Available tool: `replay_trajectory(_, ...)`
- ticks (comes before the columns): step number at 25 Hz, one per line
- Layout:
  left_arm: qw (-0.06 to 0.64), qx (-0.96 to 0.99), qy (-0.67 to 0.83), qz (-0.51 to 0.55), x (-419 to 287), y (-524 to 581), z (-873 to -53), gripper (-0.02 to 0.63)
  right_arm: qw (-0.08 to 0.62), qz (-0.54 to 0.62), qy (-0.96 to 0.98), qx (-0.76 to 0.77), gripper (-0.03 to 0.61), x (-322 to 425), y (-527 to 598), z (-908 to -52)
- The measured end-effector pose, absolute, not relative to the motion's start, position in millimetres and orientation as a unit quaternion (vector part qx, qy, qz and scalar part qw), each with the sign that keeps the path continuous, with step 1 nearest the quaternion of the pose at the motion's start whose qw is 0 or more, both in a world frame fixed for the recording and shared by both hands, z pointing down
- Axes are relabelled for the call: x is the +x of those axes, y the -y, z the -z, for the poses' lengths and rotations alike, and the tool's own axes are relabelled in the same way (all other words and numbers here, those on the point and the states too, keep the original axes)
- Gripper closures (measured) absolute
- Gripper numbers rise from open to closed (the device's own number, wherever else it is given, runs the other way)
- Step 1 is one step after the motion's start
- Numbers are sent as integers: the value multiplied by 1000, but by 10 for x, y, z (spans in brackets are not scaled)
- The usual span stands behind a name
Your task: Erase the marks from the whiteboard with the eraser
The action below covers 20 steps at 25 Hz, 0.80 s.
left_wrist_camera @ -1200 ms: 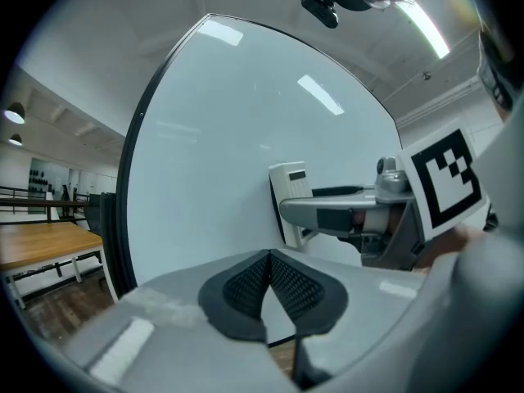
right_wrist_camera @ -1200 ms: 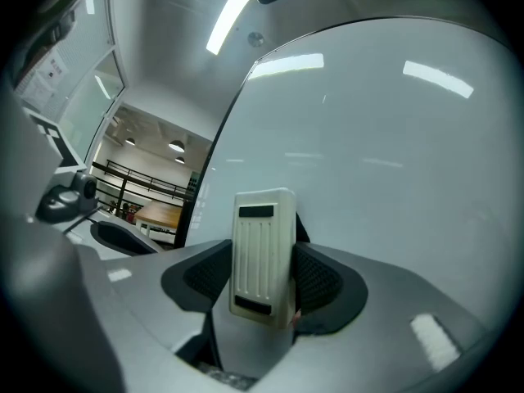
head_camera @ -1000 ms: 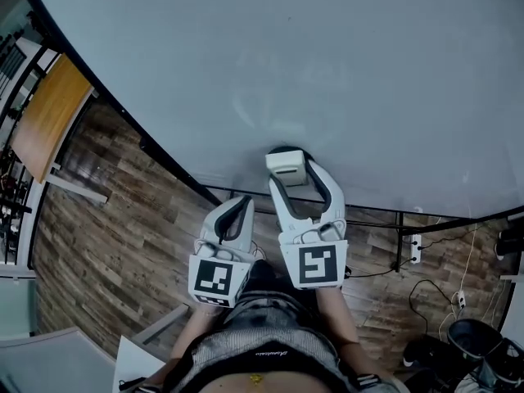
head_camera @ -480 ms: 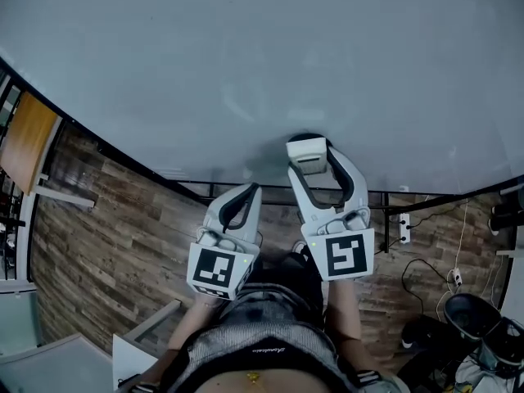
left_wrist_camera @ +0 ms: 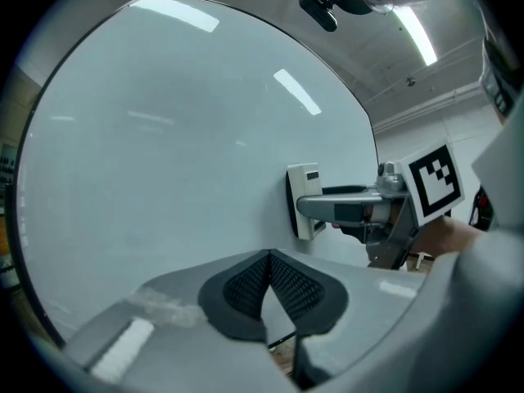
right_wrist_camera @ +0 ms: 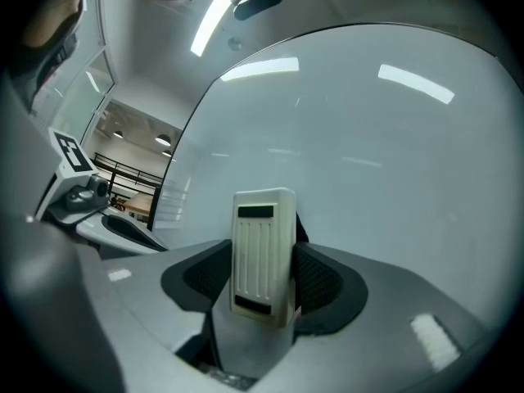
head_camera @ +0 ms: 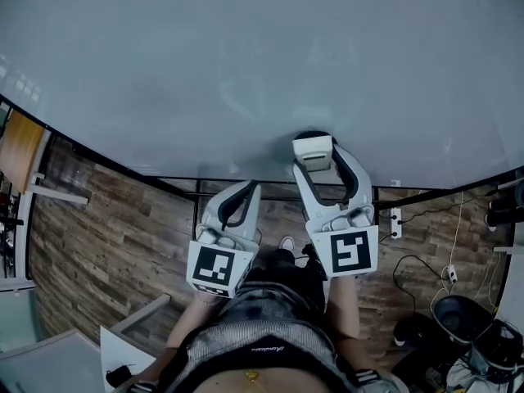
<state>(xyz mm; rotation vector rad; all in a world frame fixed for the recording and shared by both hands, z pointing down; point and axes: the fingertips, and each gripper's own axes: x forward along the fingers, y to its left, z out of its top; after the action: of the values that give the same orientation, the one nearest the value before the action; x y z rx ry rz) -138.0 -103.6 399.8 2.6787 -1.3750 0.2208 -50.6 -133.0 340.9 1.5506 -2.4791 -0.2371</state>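
Right claw (head_camera: 313, 159) clenched on the white ribbed plastic eraser (right_wrist_camera: 262, 250), pressed against the large glossy whiteboard (head_camera: 246, 47) near its lower edge. My left claw (left_wrist_camera: 268, 278) is closed and empty, just short of the whiteboard. No bold marks visible, only faint ghosting. I'd call it nearly done.

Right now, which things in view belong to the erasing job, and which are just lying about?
In the job: whiteboard; eraser, clamped in the right gripper.
Lying about: left gripper, shut on nothing; wooden table; power strip on the floor; dark bins.
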Motion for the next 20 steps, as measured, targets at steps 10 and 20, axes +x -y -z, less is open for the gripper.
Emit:
replay_trajectory(10,63,876,473,-68,-789,1049,-4025,609,108,84,844,519,333,136,1339,-3421)
replay_trajectory(20,51,877,474,-62,-696,1046,-4019,609,108,80,830,542,333,446,1309,-3422)
